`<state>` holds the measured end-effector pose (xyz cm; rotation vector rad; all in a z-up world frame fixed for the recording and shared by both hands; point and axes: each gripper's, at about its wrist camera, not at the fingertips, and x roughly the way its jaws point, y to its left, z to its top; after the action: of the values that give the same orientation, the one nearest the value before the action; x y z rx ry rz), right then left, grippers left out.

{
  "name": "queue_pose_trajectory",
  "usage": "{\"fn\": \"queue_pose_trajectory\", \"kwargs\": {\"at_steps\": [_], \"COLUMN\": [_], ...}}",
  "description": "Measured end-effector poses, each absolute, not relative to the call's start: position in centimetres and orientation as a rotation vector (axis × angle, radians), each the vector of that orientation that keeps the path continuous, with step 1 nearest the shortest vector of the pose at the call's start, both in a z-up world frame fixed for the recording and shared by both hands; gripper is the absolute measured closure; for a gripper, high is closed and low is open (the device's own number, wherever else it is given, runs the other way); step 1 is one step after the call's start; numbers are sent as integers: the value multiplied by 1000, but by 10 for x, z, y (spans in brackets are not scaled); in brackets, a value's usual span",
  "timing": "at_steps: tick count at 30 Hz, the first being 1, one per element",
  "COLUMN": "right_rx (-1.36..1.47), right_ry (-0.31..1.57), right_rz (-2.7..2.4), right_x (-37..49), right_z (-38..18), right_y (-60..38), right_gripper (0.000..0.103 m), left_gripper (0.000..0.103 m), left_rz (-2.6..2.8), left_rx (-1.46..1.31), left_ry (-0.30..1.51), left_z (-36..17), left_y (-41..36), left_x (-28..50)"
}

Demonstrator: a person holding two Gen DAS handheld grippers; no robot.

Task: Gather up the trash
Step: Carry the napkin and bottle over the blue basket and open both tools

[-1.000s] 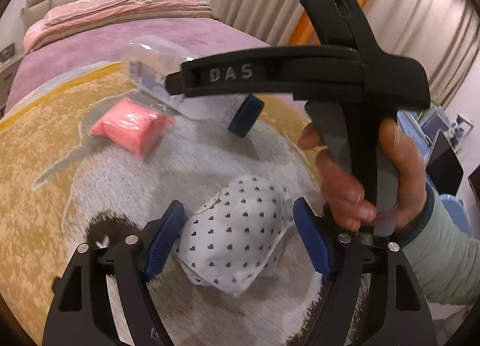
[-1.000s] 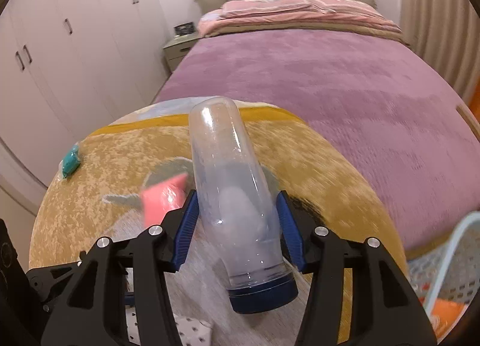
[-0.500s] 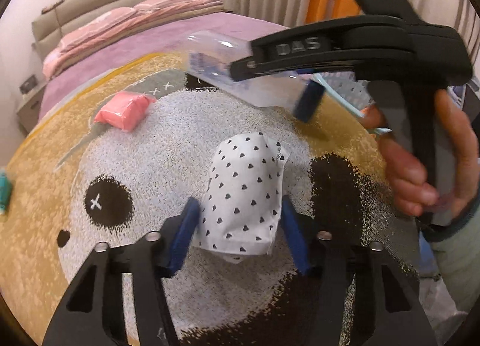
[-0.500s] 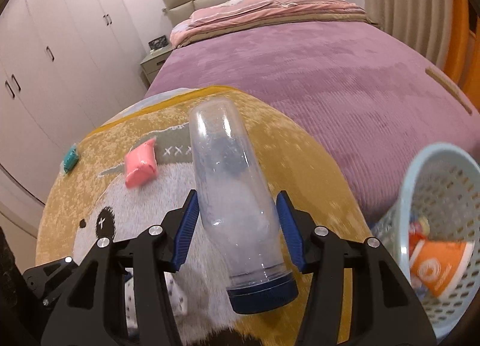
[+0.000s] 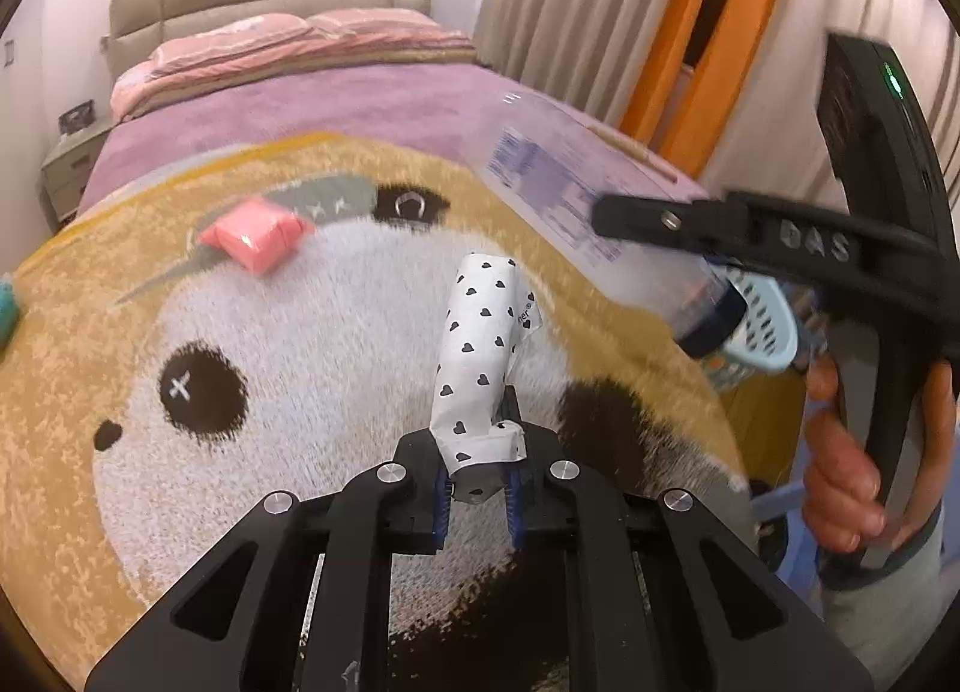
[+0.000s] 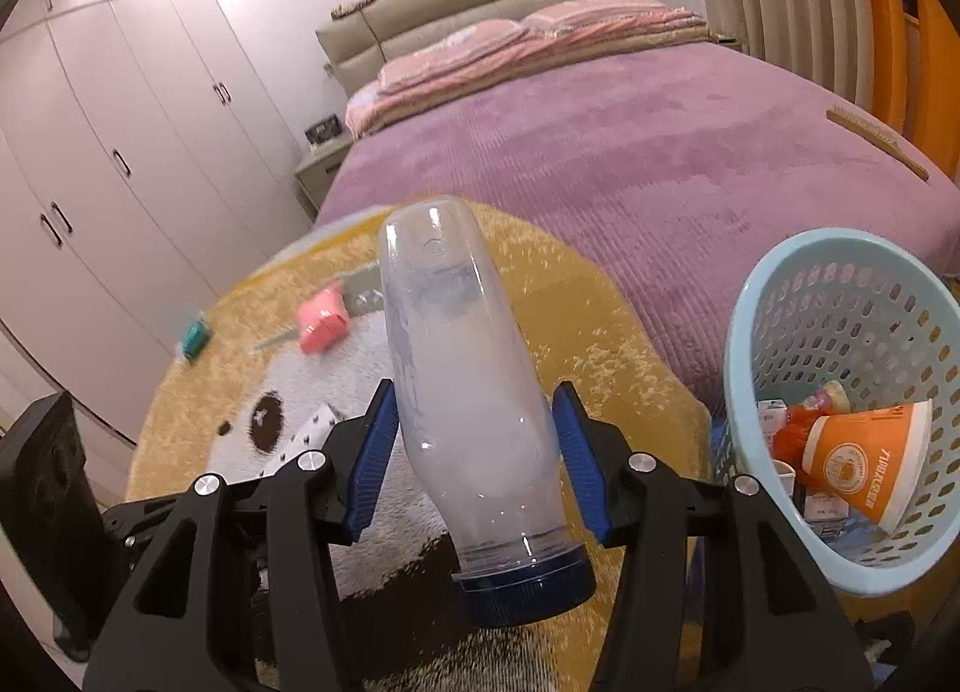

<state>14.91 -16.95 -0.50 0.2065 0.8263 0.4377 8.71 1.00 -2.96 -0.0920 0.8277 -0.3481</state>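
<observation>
My left gripper [image 5: 477, 497] is closing on a white packet with black hearts [image 5: 480, 356]; its blue pads squeeze the packet's lower end and the rest stands up above the rug. A clear plastic bottle [image 6: 465, 374] with a dark blue cap is clamped in my right gripper [image 6: 477, 452], cap toward the camera. In the left wrist view that bottle [image 5: 576, 212] is carried at the right, near the light blue basket [image 5: 759, 326]. The basket [image 6: 840, 272] stands at the right, holding an orange paper cup [image 6: 864, 467] and other trash.
A pink packet [image 5: 255, 233] and a teal packet [image 6: 195, 338] lie on the round yellow bear-face rug [image 5: 72, 362]. A bed with a purple cover [image 6: 660, 152] lies beyond, with a wooden brush [image 6: 876, 143] on it. White wardrobes [image 6: 120, 182] stand at the left.
The left jaws closed in on the heart-print packet and lifted it. The right gripper carried the bottle to the right, bringing the basket into view.
</observation>
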Motion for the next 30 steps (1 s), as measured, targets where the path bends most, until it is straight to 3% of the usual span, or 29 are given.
{"fn": "queue_pose_trajectory", "kwargs": {"at_steps": [18, 30], "right_rx": [292, 428], "right_ry": [684, 764], "right_rz": [154, -23], "right_x": [134, 164], "right_z": [37, -1], "right_y": [-286, -363], "right_gripper": [54, 54], "left_gripper": [91, 91], "left_rz": [-481, -590], "left_rx": [-81, -134], "left_ry": [729, 852], "left_z": [24, -17], "left_y": [-80, -173], "left_x": [130, 193]}}
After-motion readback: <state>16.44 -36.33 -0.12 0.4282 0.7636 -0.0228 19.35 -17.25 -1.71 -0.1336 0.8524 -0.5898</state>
